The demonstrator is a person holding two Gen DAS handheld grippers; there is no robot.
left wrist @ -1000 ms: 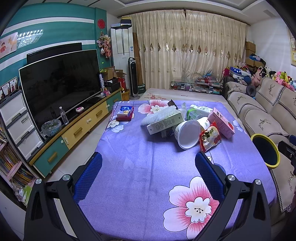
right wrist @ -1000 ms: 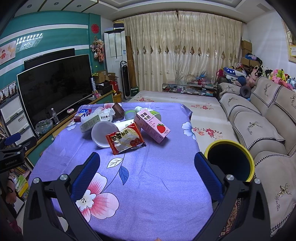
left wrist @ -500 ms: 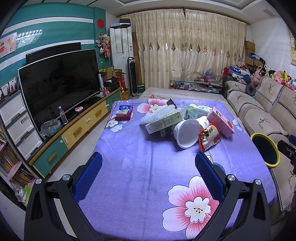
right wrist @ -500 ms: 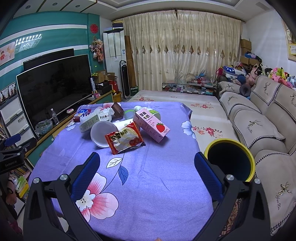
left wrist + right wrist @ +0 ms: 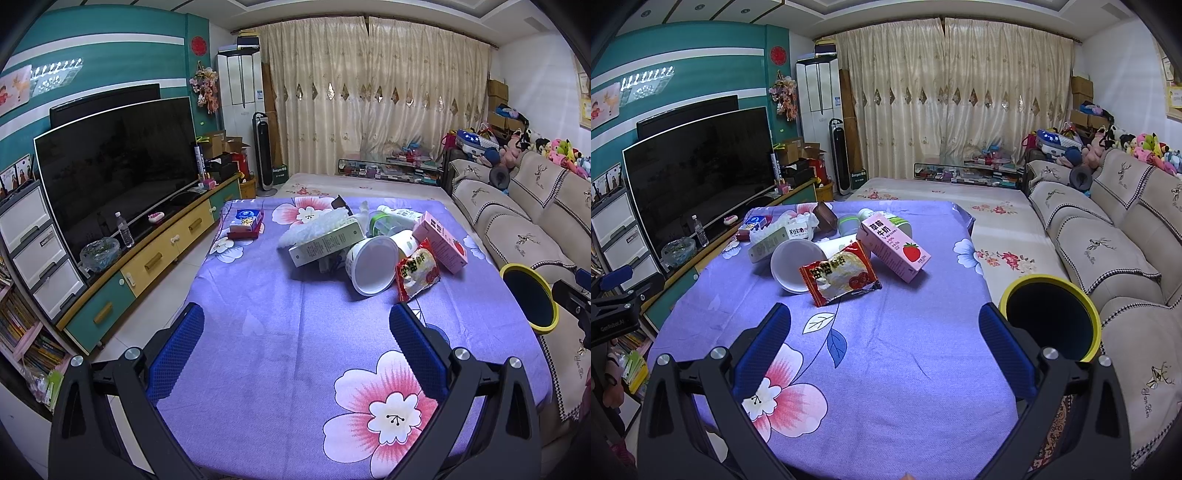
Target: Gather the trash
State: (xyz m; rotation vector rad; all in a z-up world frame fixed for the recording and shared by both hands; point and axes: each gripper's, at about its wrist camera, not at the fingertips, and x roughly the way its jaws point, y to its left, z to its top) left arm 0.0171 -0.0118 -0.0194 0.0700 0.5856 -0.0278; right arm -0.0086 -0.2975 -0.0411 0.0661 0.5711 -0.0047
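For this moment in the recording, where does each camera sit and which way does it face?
Left wrist: on the left claw, open over the table's near left; faces the trash pile, TV and curtains; the right claw's edge shows at far right.
Right wrist: on the right claw, open, nearer the sofa; faces the pile and the bin; the left claw shows at far left.
Shared: noodle packet, pink carton, white bowl, bin.

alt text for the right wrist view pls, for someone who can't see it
An open two-finger right gripper with blue pads hovers over a purple floral tablecloth, empty, facing a pile of trash: a red snack packet, a tipped white cup and a pink strawberry milk carton. A yellow-rimmed bin stands at the table's right edge, beside a beige sofa.
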